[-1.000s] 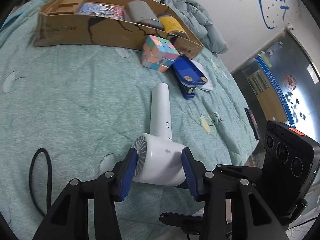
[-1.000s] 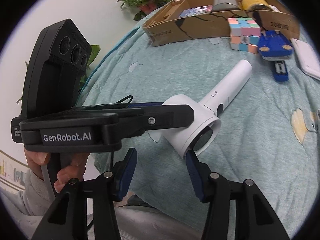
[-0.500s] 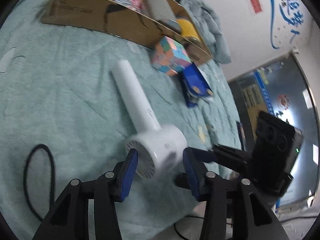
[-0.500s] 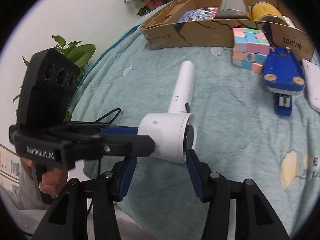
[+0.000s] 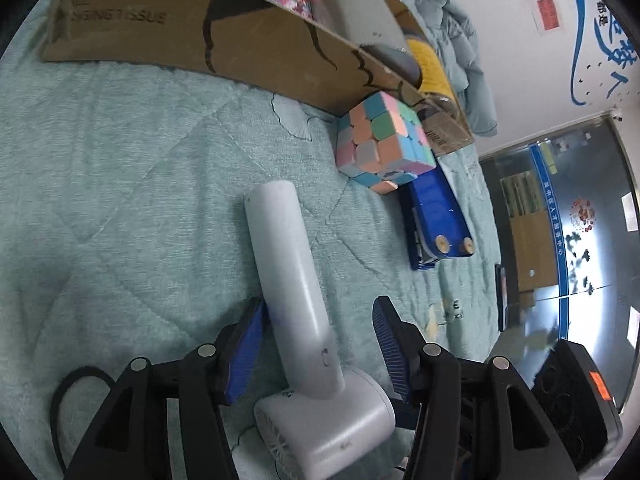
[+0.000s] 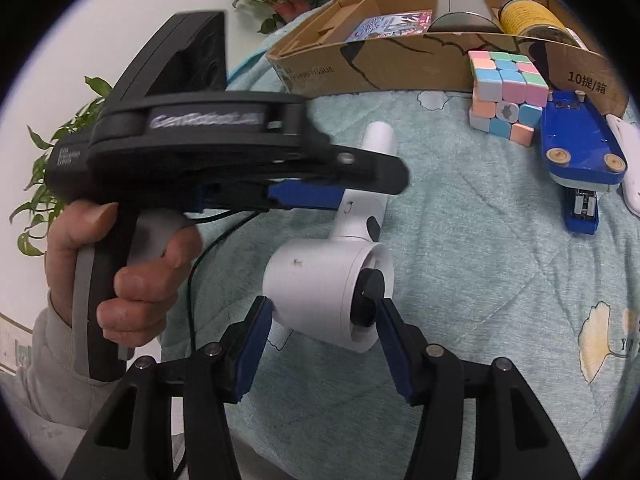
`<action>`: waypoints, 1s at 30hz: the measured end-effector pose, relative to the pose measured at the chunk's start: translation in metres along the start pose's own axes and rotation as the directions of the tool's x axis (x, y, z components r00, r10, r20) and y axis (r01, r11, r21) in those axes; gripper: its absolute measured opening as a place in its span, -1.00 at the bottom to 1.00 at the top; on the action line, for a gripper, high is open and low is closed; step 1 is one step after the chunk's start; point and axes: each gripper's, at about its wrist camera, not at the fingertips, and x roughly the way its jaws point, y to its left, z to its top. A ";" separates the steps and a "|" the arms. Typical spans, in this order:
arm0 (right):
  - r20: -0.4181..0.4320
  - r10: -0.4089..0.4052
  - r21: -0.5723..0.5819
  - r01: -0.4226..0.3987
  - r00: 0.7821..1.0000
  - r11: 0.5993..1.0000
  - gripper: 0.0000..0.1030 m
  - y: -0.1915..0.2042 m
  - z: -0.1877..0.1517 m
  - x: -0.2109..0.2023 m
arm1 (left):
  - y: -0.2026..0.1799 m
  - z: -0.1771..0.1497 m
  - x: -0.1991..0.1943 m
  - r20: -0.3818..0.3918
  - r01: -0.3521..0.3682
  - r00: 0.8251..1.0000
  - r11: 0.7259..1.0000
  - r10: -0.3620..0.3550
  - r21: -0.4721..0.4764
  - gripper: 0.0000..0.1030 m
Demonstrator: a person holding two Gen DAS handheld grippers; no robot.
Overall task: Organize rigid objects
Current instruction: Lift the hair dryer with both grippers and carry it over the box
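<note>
The left gripper (image 5: 316, 344) is being spread around the white hair dryer (image 5: 296, 300) handle, low in frame; only one pad touches. The right gripper (image 6: 320, 340) is being opened at the barrel. Upper right, the cardboard box (image 6: 400, 64) is seen.

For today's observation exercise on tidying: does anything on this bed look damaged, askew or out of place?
Yes. The brown cardboard box has a jagged, torn front wall. Loose outside it on the green quilt lie a white handheld hair dryer on its side, a pastel puzzle cube and a blue stapler, while other items already sit inside.
</note>
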 end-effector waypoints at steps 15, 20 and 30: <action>-0.052 0.027 0.083 -0.023 0.998 0.996 0.07 -0.004 0.008 0.019 | 0.014 -0.004 0.001 -0.013 0.030 0.999 0.998 -0.031 -0.051 -0.48; -0.041 0.028 0.147 -0.022 0.999 0.989 0.07 -0.035 0.002 -0.001 | 0.008 -0.006 0.000 -0.051 0.075 0.995 0.993 -0.080 -0.086 -0.48; -0.020 -0.064 0.187 0.067 0.998 0.980 0.11 -0.052 -0.009 -0.036 | -0.005 0.004 0.020 -0.121 0.106 0.986 0.993 -0.112 -0.058 -0.19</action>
